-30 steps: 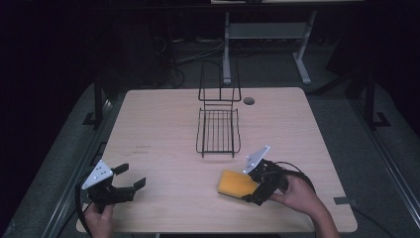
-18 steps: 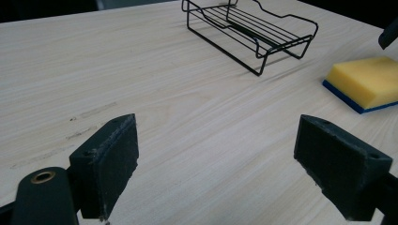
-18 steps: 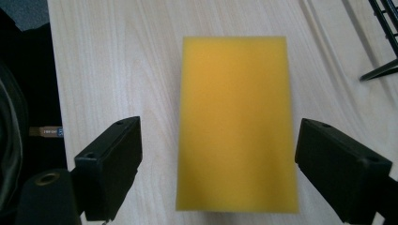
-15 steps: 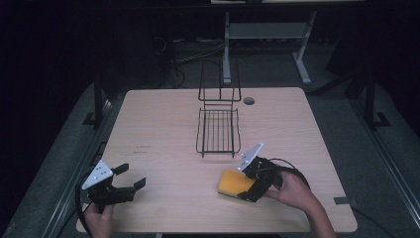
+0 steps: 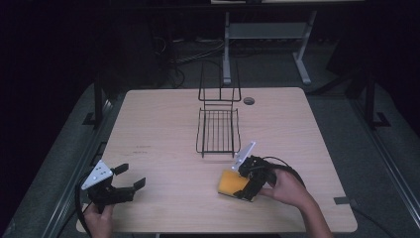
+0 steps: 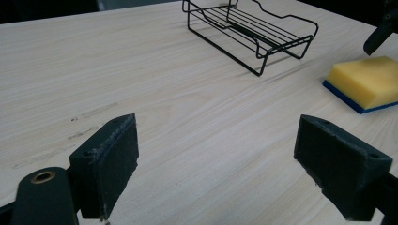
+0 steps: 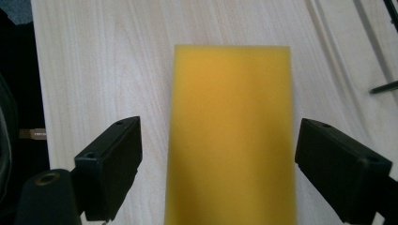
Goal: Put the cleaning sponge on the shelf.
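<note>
A yellow sponge (image 5: 231, 183) with a blue underside lies flat on the wooden table (image 5: 163, 124), near the front right. My right gripper (image 5: 246, 187) hovers over it, open, with one jaw on each side of the sponge (image 7: 232, 136) and a gap on both sides. My left gripper (image 5: 132, 178) is open at the front left corner, with bare table between its jaws. From the left gripper view the sponge (image 6: 363, 82) lies off to the right. A black wire rack (image 5: 218, 130) stands mid-table, its upright back at the far end.
The wire rack (image 6: 248, 30) sits ahead of the left gripper. A round cable hole (image 5: 248, 100) is in the table behind the rack. A metal stand and cables sit on the dark floor beyond the table. A cable trails from each gripper.
My right gripper has moved a little left and down over the sponge, its jaws now straddling it. The left gripper has not moved.
</note>
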Motion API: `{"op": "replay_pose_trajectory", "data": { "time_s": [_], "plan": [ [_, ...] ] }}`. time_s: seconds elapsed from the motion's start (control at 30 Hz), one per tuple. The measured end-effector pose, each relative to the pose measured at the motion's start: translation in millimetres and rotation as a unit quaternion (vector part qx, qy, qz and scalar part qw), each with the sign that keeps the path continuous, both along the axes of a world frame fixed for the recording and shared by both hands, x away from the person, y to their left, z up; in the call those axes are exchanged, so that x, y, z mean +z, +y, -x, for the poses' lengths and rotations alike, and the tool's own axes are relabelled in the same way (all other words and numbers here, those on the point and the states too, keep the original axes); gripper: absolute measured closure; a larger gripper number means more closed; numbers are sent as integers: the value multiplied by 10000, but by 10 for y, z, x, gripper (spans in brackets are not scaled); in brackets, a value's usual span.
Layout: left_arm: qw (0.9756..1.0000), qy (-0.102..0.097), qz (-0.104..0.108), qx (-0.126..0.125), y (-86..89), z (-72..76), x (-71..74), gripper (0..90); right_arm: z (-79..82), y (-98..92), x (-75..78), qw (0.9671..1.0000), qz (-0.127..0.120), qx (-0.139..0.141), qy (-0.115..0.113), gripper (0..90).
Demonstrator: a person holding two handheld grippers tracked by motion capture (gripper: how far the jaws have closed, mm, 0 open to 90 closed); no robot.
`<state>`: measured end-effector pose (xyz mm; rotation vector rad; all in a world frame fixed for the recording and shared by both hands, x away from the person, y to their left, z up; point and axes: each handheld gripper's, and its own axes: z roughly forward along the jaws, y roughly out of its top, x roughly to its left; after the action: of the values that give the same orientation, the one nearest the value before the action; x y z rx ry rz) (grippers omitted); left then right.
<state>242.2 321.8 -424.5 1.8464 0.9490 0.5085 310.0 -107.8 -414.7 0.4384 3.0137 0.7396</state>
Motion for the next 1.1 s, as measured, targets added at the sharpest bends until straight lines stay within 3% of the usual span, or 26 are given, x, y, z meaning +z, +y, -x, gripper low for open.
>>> {"op": "replay_pose_trajectory", "data": {
  "time_s": [1.1],
  "plan": [
    [10000,10,4,8,11,-1,0,134,-106,92,-251,9998,188,-27,70,148]
  ]
}}
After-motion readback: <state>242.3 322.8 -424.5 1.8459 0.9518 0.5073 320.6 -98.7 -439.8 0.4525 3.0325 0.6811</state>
